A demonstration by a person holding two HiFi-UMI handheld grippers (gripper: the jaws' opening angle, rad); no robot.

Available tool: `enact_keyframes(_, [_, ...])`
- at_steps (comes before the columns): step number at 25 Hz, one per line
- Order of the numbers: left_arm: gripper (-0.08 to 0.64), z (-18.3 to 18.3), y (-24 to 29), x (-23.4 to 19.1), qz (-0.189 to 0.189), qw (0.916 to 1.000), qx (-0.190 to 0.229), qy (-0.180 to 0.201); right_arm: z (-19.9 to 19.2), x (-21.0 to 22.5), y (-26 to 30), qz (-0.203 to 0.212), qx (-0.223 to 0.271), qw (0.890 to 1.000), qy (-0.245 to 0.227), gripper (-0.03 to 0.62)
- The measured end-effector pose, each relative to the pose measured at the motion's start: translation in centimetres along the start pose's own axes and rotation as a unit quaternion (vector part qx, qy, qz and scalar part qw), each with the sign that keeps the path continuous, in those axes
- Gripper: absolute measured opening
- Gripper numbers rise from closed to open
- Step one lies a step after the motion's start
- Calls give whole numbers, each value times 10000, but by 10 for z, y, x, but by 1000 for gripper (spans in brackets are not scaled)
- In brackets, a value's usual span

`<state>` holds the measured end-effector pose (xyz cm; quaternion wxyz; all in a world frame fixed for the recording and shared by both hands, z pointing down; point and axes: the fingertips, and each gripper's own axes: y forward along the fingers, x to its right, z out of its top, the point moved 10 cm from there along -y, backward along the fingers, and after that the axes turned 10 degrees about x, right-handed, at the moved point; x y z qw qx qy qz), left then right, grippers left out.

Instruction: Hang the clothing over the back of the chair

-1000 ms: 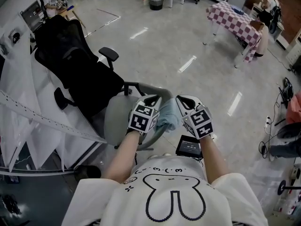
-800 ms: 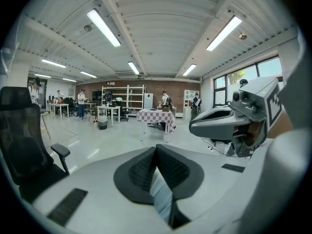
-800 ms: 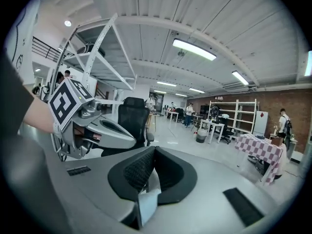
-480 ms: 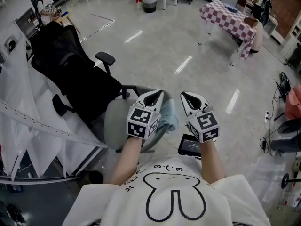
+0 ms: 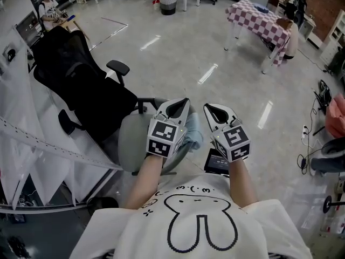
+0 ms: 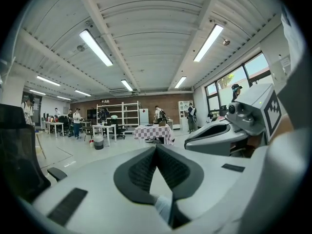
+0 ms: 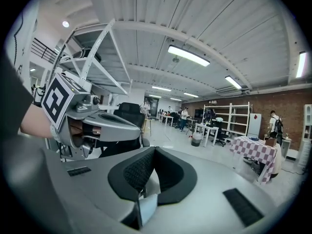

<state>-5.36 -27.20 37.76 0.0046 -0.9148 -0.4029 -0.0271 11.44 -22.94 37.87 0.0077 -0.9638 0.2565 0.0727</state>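
Both arms bare and bent, held out in front of a white T-shirt with a rabbit drawn on it. Left hand-held gripper clenched, jaws drawn together, tips meeting, a fold of light blue clothing pinched low between them. Right hand-held gripper clenched likewise on the same clothing, tips meeting, a pale fold caught near the base of the jaws. Side by side and close together, both pointing forward, away from the body, each in sight of the other's camera. Clothing bunched between and under the two, hanging against the right edge of a grey seat below; whether touching it, impossible to tell. Black chair off to the left, tall backrest leaning away, one armrest jutting toward the open floor, its seat just beside the grey one. Clothing apart from that backrest, not yet hung over it. White cloth panels on a frame along the far left edge. Small black device with a screen just below the right hand-held gripper. Farther off across the shiny floor, a desk under a checked cloth with a person close beside it, a bin near the top edge, another person behind the chair. Long strip lights on the ribbed ceiling, white shelves against a brick wall at the back.
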Motion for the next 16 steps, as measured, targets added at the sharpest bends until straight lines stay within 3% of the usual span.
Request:
enact_keyframes(11, [21,10,-4,6,-27,9999,113,108,11,-4,-6,77,128,9998,123,-6])
enact_keyframes(16, [21,12,-6,12,-64,9999,136,80,12,-8,-11,79,53,9999,-74,-5])
